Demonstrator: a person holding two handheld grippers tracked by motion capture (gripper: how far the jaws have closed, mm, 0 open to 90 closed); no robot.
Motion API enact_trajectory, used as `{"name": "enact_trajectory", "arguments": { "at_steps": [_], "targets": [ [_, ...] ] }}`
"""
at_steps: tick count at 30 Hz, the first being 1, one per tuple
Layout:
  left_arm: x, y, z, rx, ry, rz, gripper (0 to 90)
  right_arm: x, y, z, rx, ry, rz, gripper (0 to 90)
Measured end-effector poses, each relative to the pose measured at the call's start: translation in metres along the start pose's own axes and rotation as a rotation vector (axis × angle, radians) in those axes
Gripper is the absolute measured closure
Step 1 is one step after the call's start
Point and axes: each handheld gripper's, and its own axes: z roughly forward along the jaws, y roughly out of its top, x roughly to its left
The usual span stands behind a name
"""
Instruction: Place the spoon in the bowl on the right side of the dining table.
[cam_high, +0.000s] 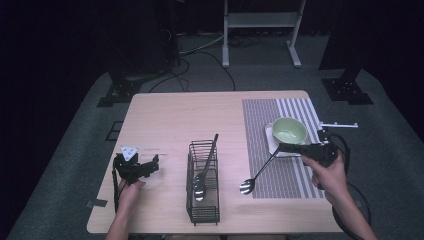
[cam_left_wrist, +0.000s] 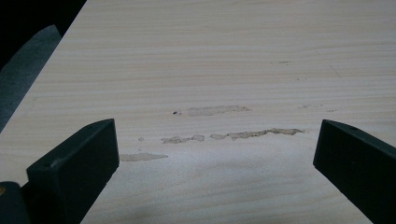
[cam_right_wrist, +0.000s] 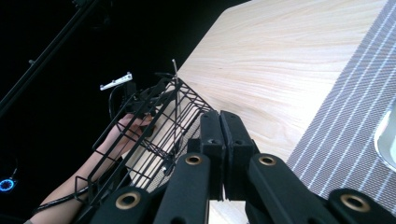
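Bare tabletop (cam_high: 170, 120) lies open left of the wire basket (cam_high: 203, 200).

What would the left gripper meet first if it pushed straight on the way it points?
Most likely the black wire cutlery basket: from above, the open left gripper points right across bare pale wooden table toward it, though its exact line is hard to judge.

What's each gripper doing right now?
Left gripper: open, holding nothing, over the table.
Right gripper: shut on the spoon.
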Motion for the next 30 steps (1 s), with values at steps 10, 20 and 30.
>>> {"name": "enact_trajectory", "arguments": {
  "at_steps": [10,20,30],
  "targets": [
    [0.0,0.0,0.0,-0.001,-0.001,-0.003,0.0,-0.01,-0.003,-0.006,-0.02,-0.027,0.021,88.4],
    [0.0,0.0,0.0,0.001,0.0,0.003,0.0,-0.02,-0.005,-0.013,-0.04,-0.052,0.045,88.4],
    [0.0,0.0,0.0,0.001,0.0,0.003,0.0,-0.029,-0.002,-0.022,-0.068,-0.091,0.057,88.4]
  ]
}}
